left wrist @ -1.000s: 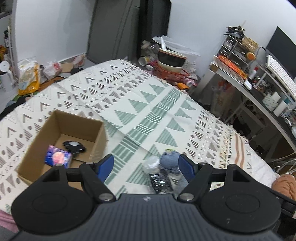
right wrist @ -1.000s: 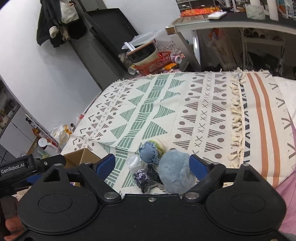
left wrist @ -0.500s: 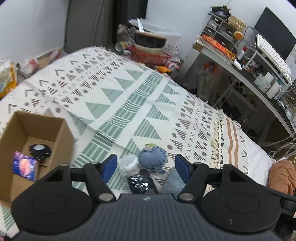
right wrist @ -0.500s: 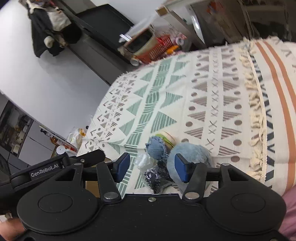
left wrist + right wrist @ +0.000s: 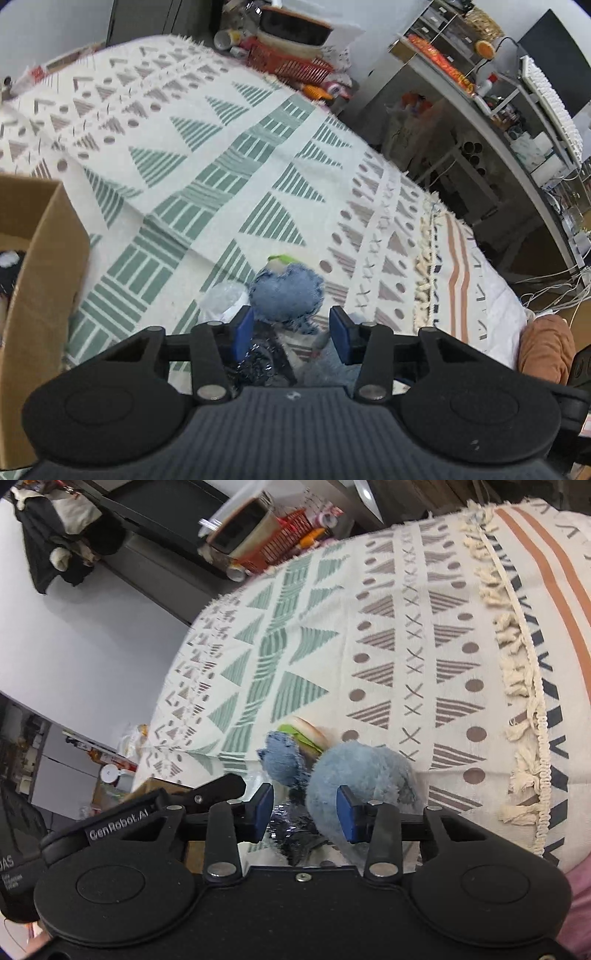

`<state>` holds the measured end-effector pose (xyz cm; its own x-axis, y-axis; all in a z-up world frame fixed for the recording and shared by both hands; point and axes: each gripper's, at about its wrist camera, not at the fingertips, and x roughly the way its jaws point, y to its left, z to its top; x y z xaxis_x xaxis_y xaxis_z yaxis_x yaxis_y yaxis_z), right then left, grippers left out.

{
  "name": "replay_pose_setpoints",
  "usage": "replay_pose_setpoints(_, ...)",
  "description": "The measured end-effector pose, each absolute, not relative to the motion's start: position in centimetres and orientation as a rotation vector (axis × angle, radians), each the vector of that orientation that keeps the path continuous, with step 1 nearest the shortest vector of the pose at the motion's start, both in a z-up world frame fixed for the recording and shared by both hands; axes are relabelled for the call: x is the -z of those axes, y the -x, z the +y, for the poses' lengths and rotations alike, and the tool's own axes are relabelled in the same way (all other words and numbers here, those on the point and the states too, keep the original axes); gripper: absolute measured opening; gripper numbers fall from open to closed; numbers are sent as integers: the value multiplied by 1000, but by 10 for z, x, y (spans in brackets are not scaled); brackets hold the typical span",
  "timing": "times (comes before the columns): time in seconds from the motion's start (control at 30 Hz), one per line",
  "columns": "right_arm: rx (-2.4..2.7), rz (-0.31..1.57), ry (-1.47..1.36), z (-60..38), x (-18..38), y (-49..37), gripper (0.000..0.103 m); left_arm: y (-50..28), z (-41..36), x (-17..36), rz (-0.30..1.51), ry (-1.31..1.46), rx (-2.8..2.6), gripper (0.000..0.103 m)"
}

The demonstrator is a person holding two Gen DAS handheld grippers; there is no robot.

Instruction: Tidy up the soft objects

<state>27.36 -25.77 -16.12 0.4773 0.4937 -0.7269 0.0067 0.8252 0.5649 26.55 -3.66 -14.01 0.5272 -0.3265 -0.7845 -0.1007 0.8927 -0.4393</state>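
A small pile of soft things lies on the patterned bedspread [image 5: 229, 173]: a denim-blue pad [image 5: 286, 291], a clear crinkly bag [image 5: 223, 299], a black glittery item [image 5: 262, 360] and a fluffy grey-blue plush [image 5: 364, 771]. A burger-like toy [image 5: 306, 733] peeks out behind the denim pad [image 5: 282, 760]. My left gripper [image 5: 291, 332] hovers just short of the pile, half open, with nothing gripped. My right gripper [image 5: 306, 810] is also half open over the black item [image 5: 291, 830], its right pad in front of the plush.
An open cardboard box [image 5: 40, 266] stands at the left with a dark item inside. The left gripper's body [image 5: 147, 812] shows in the right wrist view. A cluttered desk [image 5: 491, 122] and a red basket [image 5: 291, 64] lie beyond the bed.
Both grippers have moved closer to the pile and their fingers have narrowed. The left view has swung right, so the box has slid to the left edge.
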Motion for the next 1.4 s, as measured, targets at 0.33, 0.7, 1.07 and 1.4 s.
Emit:
replay_pose_setpoints(0.33,-193,1044,-451,-258,167,-275,40,-278,-45,166,1075,490,209,44)
replay_pose_setpoints(0.7,-4,1110,-394,-274,183,-276,54,-281,-68,174,1095,507,275,39)
replay_pose_setpoints(1.07,5,1133,-491,-289,190,-269,34,-279,-90,186,1127,514,322,36)
replay_pose_setpoints(1.4,-27,1149,-593,-299,191,-265,33,-279,-86,195,1150,589,317,34)
